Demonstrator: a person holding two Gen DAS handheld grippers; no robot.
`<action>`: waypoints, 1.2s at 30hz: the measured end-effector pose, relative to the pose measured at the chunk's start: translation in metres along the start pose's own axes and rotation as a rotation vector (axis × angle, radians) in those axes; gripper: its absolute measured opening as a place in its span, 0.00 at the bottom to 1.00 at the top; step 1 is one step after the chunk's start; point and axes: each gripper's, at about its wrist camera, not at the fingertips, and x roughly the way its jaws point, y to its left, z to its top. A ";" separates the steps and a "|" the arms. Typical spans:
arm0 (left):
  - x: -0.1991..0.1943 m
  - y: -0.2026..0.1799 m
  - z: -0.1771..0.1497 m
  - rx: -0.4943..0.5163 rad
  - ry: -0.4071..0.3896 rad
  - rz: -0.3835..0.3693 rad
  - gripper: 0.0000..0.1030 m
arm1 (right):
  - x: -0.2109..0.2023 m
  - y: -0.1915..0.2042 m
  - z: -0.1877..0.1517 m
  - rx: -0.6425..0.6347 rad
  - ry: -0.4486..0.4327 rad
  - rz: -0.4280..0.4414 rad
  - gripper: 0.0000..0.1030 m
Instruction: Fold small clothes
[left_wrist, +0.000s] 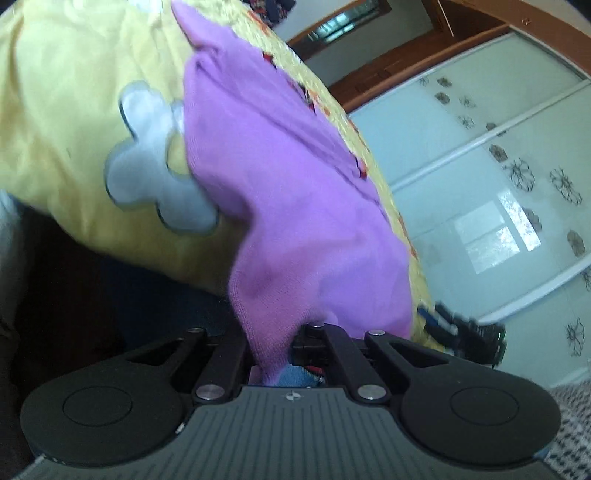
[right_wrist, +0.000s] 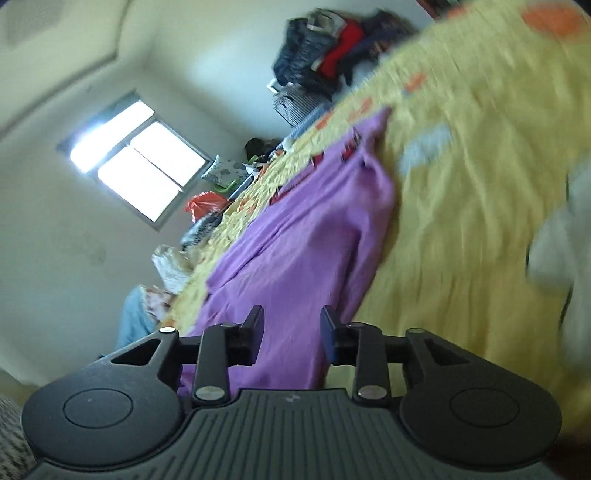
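Left gripper (left_wrist: 275, 343) nearest, fingers pinching a purple garment (left_wrist: 280, 192) corner; fingertips hidden under cloth. Garment stretches ahead of the fingers over the yellow bedspread (left_wrist: 66, 110). Right gripper (right_wrist: 291, 332) fingers spread, holding nothing, purple garment (right_wrist: 295, 251) between and beyond them. Right view motion-blurred; clothes pile (right_wrist: 328, 55) far ahead, hard to make out.

Home bedroom: yellow bedspread (left_wrist: 66, 110), sliding wardrobe doors (left_wrist: 498, 177), window (right_wrist: 136, 170), clothes pile (right_wrist: 328, 51)
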 end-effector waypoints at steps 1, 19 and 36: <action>-0.005 0.000 0.001 -0.003 -0.018 -0.006 0.00 | 0.002 -0.001 -0.005 0.012 0.008 0.016 0.33; -0.036 -0.002 0.009 0.017 -0.068 -0.003 0.01 | 0.007 -0.006 -0.042 0.083 0.203 -0.041 0.67; -0.036 -0.030 0.023 0.038 -0.061 -0.067 0.00 | -0.003 0.039 -0.012 -0.049 0.000 0.020 0.01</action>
